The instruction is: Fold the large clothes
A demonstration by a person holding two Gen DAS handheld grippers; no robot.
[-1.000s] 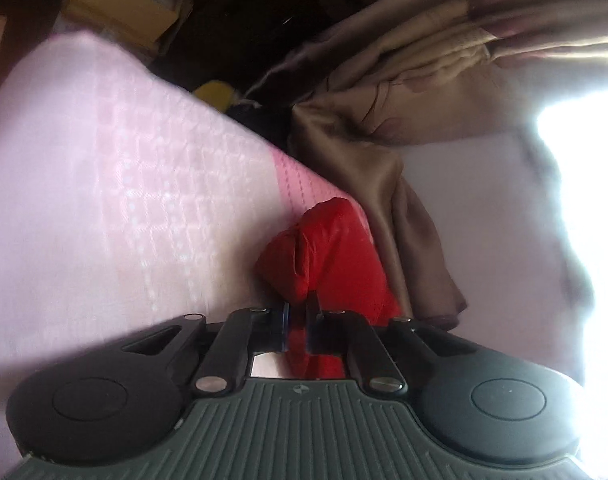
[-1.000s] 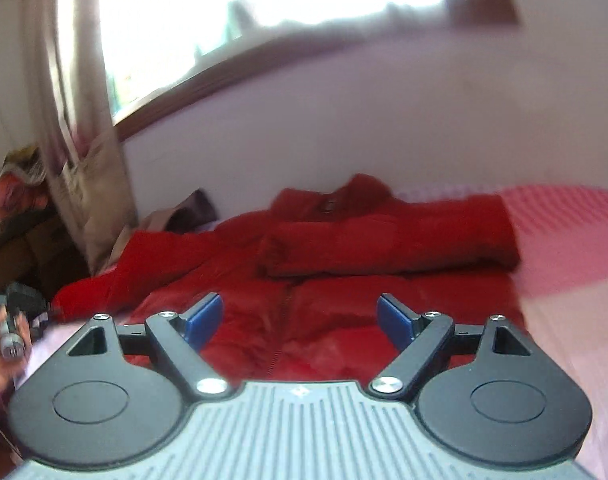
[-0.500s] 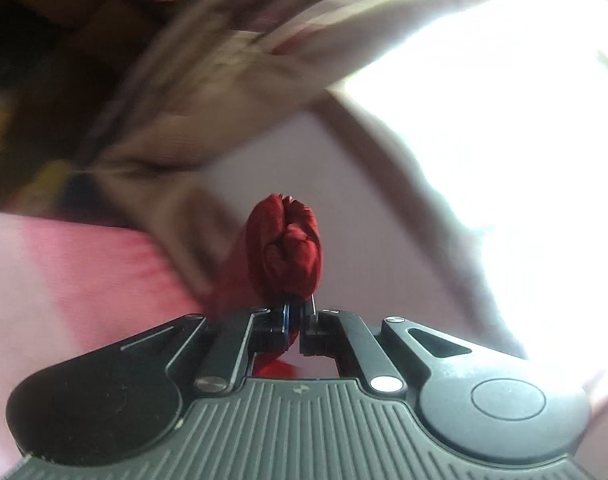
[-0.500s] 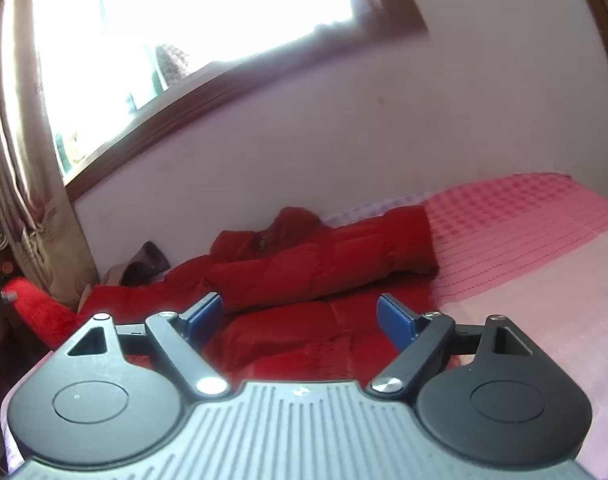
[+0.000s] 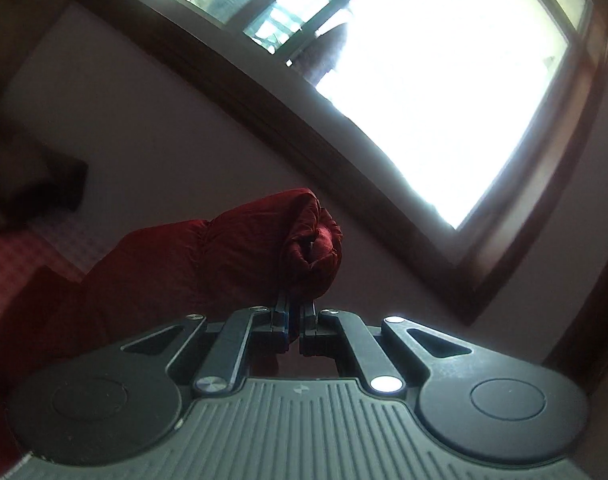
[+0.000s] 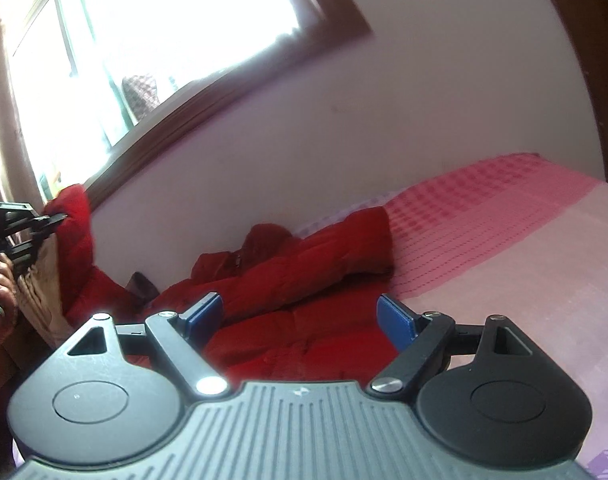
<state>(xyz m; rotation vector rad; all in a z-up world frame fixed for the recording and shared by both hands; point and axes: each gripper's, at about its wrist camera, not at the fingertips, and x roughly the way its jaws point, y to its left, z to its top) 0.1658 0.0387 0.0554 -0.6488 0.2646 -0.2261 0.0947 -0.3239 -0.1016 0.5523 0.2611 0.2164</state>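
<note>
Red padded jacket (image 6: 304, 280): body lies spread on the pink bedspread (image 6: 503, 240) along the wall under the window (image 6: 164, 32); one sleeve folded across the chest toward 3 o'clock, the other sleeve's cuff (image 5: 311, 248) lifted off the bed at 9 o'clock of the right-wrist view.

Left gripper (image 5: 294, 316): jaws pressed together, pinching the cuff by a small bite of fabric at the very tips. Right gripper (image 6: 300, 316): jaws spread wide, nothing between them, blue pads (image 6: 395, 320) hovering over the jacket's lower front.

Risks (judged): 1) thin bite + slick, puffy shell, so the cuff may slip out while the sleeve is carried across; 2) raised sleeve drags on the body, which nothing pins, so the whole jacket may slide or the first sleeve fold may come undone; 3) sleeve may land twisted.

Pose: left gripper roughly level w/ slight downward tilt, rolled to one side, window frame running diagonally in its view; a hand (image 6: 0, 276) grips its handle at 9 o'clock in the right-wrist view. Right gripper near level, aimed along the jacket
</note>
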